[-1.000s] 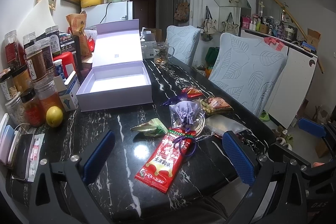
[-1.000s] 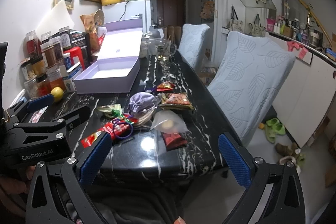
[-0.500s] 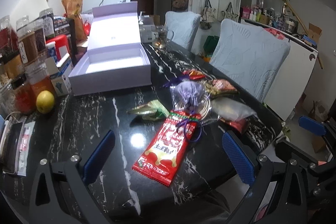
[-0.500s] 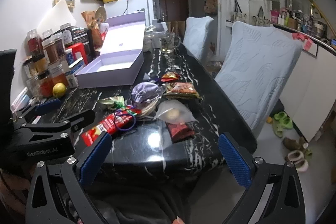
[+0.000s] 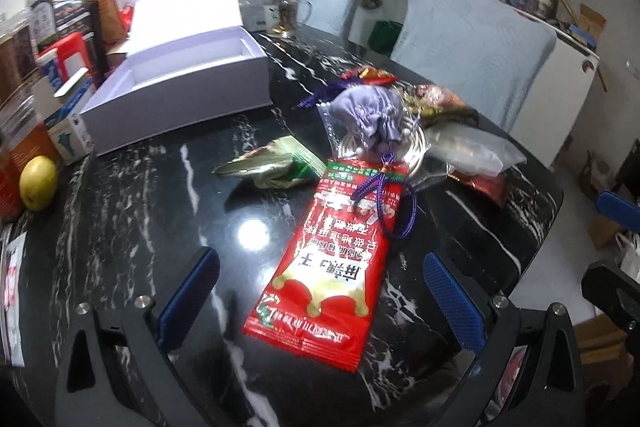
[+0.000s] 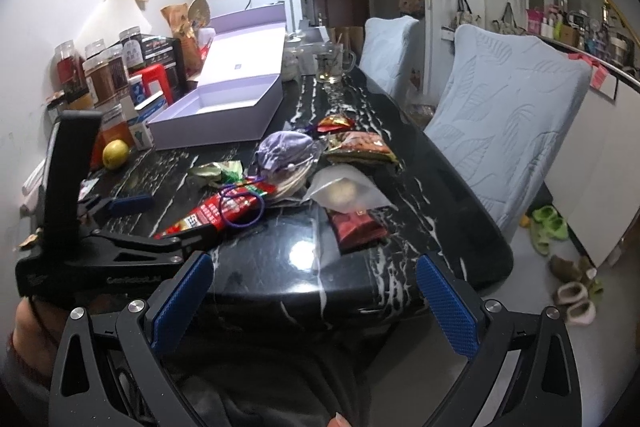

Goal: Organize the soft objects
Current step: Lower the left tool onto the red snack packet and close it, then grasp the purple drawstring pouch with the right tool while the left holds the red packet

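Observation:
A long red snack packet (image 5: pixel 332 259) (image 6: pixel 218 209) lies on the black marble table, its near end between the fingers of my open left gripper (image 5: pixel 320 301), which hangs low over it. A purple drawstring pouch (image 5: pixel 368 115) (image 6: pixel 286 153) rests just beyond, its cord trailing over the packet. Beside them lie a green and gold wrapper (image 5: pixel 276 163), a clear bag (image 6: pixel 348 189), a dark red packet (image 6: pixel 356 229) and more snack packets (image 6: pixel 360 147). An open lilac box (image 5: pixel 180 75) (image 6: pixel 224 107) stands at the back left. My right gripper (image 6: pixel 316 307) is open, off the table's near edge, holding nothing.
Jars (image 6: pixel 106 75), cartons and a lemon (image 5: pixel 38 181) crowd the table's left side. A glass mug (image 6: pixel 332 65) stands at the far end. Two light blue covered chairs (image 6: pixel 508 123) line the right side. Slippers (image 6: pixel 550 223) lie on the floor.
My left gripper has moved forward and down, so the red packet now lies between its fingers. The right gripper has shifted slightly closer to the table and stays open.

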